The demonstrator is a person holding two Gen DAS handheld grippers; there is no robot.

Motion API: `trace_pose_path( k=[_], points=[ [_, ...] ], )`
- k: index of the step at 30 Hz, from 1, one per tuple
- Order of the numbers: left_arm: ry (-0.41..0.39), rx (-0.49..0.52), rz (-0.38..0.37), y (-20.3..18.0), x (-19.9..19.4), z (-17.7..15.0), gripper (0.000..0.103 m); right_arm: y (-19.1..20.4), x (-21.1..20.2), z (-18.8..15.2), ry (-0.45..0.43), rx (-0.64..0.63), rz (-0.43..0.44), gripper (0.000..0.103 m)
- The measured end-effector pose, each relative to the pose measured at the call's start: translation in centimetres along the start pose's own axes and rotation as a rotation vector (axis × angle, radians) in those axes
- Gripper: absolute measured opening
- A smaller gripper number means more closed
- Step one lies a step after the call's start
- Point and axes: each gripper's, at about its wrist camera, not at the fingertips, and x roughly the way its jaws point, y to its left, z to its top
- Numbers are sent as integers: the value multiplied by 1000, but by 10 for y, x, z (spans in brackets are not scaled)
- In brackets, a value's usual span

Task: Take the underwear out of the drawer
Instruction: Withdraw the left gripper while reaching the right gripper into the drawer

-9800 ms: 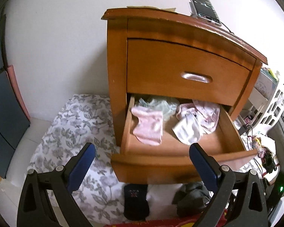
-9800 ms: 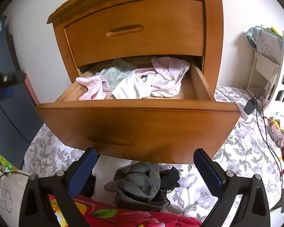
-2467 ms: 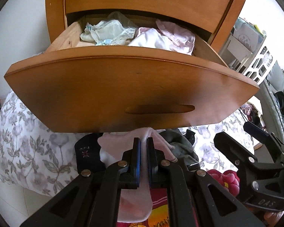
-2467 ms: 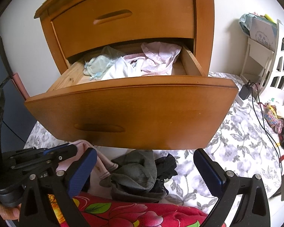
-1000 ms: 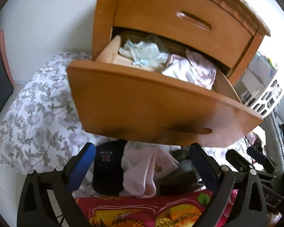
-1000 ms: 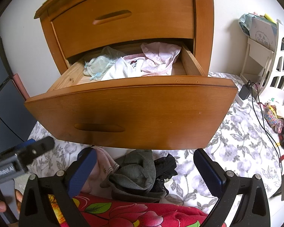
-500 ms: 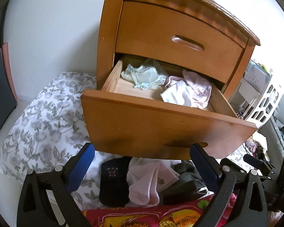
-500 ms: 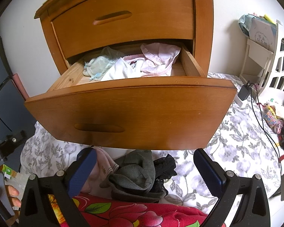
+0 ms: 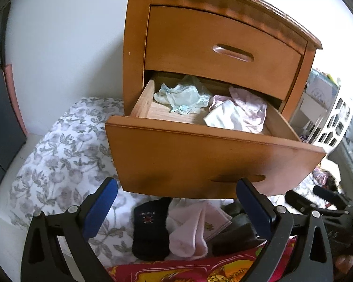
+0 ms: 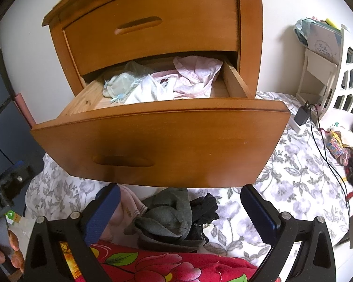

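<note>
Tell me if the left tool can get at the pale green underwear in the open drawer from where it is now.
Probably yes. The left tool is open and empty, the drawer is pulled out, and the pale green underwear lies uncovered at its left; only the drawer front must be cleared.

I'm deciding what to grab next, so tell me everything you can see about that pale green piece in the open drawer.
The pale green underwear is a thin, sheer-looking crumpled bundle with lacy edging and a small light blue bow at its front. It lies on the wooden floor of the open drawer, toward the left rear, touching the white garment beside it. Neither gripper touches it.
</note>
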Motion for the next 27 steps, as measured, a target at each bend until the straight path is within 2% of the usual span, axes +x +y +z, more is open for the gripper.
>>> trace_pose_path(
  k=[2,6,11,15,18,21,27],
  points=[
    [12,9,31,-2,4,-1,101,-1,-2,1,-7,6,3,103],
    [37,15,46,-2,9,-3,101,-4,-5,4,-11,30,23,103],
    [49,42,51,-7,13,-6,101,-8,-6,6,-10,50,47,103],
    [54,62,52,-10,15,-6,101,-7,-1,8,18,38,103,103],
    [57,56,45,-8,15,-6,101,-6,-7,16,-1,7,107,103],
    [61,39,43,-5,16,-6,101,-5,-20,34,-49,-24,121,103],
    [61,40,46,-6,17,-6,101,0,-40,93,-115,-106,138,103]
  ],
)
